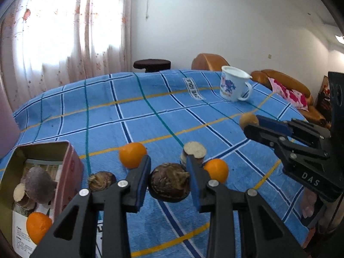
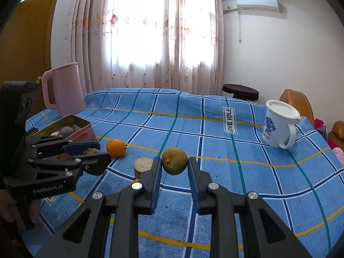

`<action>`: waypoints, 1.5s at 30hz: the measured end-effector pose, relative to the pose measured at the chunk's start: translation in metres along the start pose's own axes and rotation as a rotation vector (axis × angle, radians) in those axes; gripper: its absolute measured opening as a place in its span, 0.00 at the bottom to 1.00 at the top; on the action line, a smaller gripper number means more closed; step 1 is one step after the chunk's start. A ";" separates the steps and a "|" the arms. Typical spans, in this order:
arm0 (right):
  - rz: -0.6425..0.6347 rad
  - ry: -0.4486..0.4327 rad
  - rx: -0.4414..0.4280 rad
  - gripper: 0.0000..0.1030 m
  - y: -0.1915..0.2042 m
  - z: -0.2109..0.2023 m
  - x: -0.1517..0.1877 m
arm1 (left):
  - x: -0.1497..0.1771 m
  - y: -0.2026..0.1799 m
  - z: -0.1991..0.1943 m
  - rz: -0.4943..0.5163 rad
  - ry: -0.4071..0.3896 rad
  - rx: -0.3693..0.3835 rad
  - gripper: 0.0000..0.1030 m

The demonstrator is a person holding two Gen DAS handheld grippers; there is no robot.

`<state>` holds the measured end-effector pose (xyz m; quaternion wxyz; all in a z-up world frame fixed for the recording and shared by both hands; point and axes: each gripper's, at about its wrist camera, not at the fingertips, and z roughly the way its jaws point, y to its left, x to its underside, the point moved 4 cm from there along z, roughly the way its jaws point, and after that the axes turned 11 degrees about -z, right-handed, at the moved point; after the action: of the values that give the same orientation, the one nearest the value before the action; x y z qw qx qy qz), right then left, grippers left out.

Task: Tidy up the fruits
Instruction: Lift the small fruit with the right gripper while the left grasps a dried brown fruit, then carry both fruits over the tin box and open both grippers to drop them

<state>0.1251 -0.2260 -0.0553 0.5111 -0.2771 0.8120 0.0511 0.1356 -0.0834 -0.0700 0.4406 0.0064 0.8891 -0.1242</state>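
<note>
My left gripper [image 1: 169, 172] is shut on a dark brown, scaly bulb [image 1: 169, 182] low over the blue checked cloth [image 1: 150, 111]. A second brown bulb [image 1: 102, 180] lies to its left. Around them are two oranges [image 1: 132, 154] [image 1: 216, 169] and a cut pale root piece [image 1: 194, 151]. My right gripper [image 2: 175, 166] is shut on a round yellow-green fruit [image 2: 174, 163]. In the right wrist view the left gripper [image 2: 101, 151] holds its bulb [image 2: 91, 151] beside an orange [image 2: 116, 148].
An open pink tin [image 1: 71, 167] at the left holds a purple fruit [image 1: 37, 185], an orange [image 1: 38, 225] and root slices. A white mug [image 2: 279, 126] stands far right and a pink jug [image 2: 64, 90] far left. A stool and sofas lie beyond the table.
</note>
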 end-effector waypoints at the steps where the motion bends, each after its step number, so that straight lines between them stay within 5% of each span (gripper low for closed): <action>1: -0.002 -0.004 0.000 0.25 0.000 -0.001 0.000 | -0.001 0.001 -0.002 -0.001 -0.012 -0.006 0.35; 26: -0.027 -0.110 0.008 0.25 0.005 -0.021 -0.004 | -0.003 0.002 -0.026 -0.007 -0.158 -0.054 0.35; 45: -0.059 -0.131 0.008 0.25 0.016 -0.024 -0.006 | 0.000 0.017 -0.041 -0.043 -0.188 -0.049 0.35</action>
<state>0.0997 -0.2191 -0.0424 0.5656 -0.2948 0.7685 0.0506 0.1053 -0.0579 -0.0499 0.5191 -0.0350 0.8466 -0.1116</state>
